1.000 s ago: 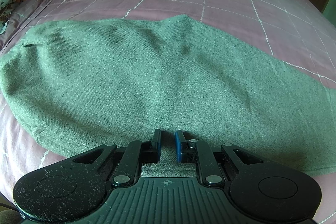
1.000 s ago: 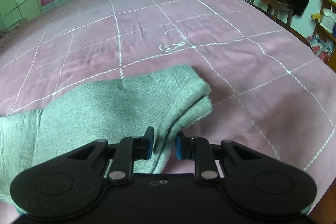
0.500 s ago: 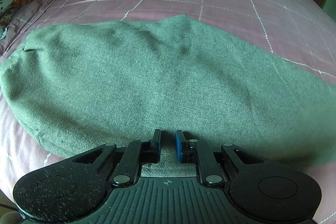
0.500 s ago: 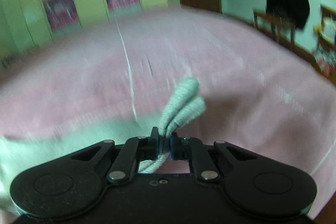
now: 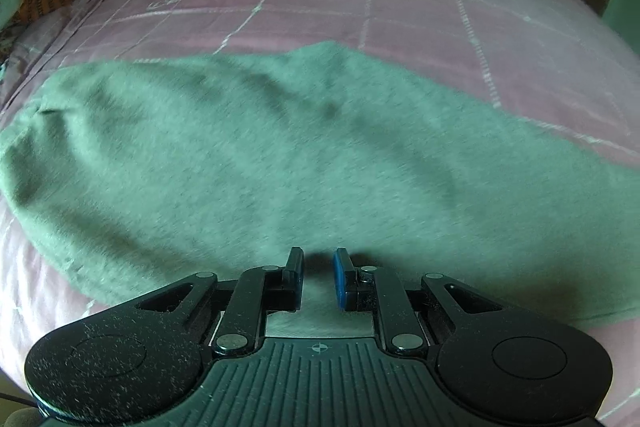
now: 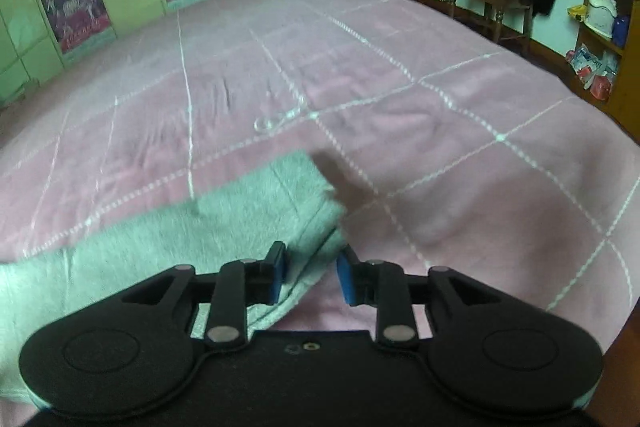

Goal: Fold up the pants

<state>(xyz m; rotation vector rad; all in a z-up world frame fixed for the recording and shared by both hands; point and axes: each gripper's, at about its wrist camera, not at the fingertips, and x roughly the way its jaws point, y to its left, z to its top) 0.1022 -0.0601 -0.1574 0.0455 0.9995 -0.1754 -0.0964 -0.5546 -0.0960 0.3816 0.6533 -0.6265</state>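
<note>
- The grey pants (image 5: 280, 155) lie flat on the pink bedspread (image 6: 460, 147), long axis running left to right.
- Right gripper (image 6: 311, 273), jaws spread, straddles the far-right hem end (image 6: 296, 195), nearer it.
- Left gripper (image 5: 319, 275), jaws apart, probably just over the near edge, blurred.

Our left gripper (image 5: 318, 277) sits at the bottom centre of its frame, pointing forward and level; its jaws stand a little apart, a narrow gap between the blue pads (image 5: 340, 277), nothing clamped between them; our right gripper (image 6: 311, 277) likewise fills the lower middle of its frame, tilted slightly downward; its jaws are spread wider, the fingers (image 6: 278, 277) clearly separated, gripping nothing; both black bodies span the lower edge of their views.
</note>
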